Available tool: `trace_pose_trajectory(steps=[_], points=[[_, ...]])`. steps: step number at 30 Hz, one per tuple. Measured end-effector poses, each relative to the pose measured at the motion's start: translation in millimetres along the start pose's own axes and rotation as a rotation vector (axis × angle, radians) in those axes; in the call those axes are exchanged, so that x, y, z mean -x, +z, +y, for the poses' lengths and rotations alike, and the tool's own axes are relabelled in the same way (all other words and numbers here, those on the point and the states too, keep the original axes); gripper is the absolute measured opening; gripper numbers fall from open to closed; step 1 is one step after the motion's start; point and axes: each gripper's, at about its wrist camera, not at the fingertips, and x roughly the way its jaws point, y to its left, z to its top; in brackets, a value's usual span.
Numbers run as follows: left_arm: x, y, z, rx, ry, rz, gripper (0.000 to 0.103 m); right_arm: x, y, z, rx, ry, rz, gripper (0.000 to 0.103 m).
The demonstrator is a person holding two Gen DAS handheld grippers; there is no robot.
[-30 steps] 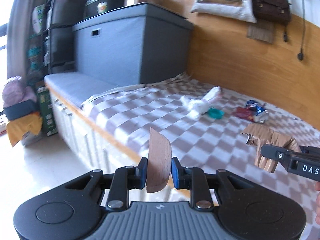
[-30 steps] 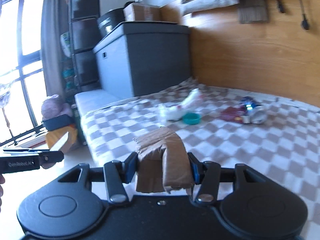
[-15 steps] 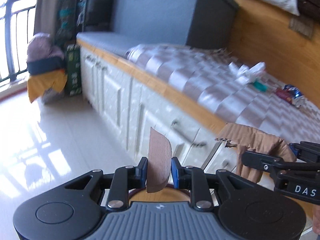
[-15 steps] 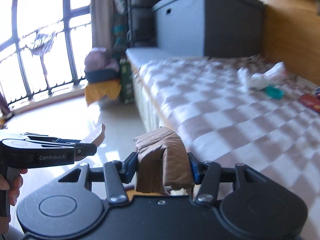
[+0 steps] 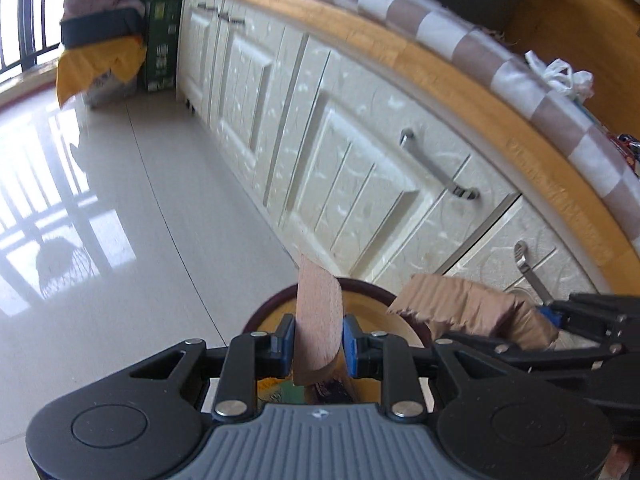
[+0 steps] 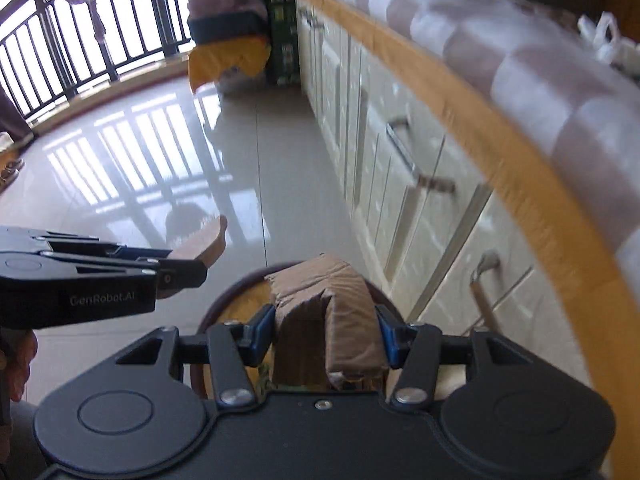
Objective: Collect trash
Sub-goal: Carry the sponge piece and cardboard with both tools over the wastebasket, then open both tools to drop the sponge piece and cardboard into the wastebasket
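Glossy pale floor tiles [image 6: 160, 160] run along a row of cream cabinet drawers [image 5: 360, 184] under a wooden ledge with a checked cover [image 5: 440, 28]. Both claws tilt downward over a round bin [image 6: 236, 292] with a dark rim, directly below their tips. The left gripper [image 5: 319, 340] is clamped tight on a thin, curved cardboard scrap [image 5: 318, 320]. Just beside it, the right gripper [image 6: 326, 328] stands about half spread, pads pressing a crumpled brown cardboard wad [image 6: 328, 312].

Round bin [image 5: 404, 312] on glossy floor [image 5: 120, 208]
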Motion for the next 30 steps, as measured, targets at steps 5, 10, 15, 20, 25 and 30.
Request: trace_pose_trajectory(steps=[5,10,15,20,25,30], points=[[-36.6,9.1,-4.7,0.04,-0.066,0.082,0.026,-25.5,-5.2,-7.0,-0.045,-0.004,0.098,0.053],[-71.3,11.7,-21.0,0.041,-0.115,0.179,0.026,-37.9,-16.7,-17.2,-0.07,0.0,0.183,0.053],[-100.0,5.5,-32.0,0.017,-0.11,0.242,0.026,-46.4,-28.3,-20.5,-0.065,0.0,0.242,0.054],[-113.3,7.0,-30.8,0.044,-0.115,0.249,0.041,-47.9,-26.8,-23.6,-0.076,0.009,0.257,0.054],[-112.5,10.5,-26.5,0.032,-0.092,0.254,0.053,-48.9,-21.6,-25.6,-0.076,0.023,0.256,0.054],[-108.3,7.8,-13.4,-0.002,-0.037,0.27,0.057,-53.4,-20.3,-22.3,-0.072,0.026,0.245,0.056]])
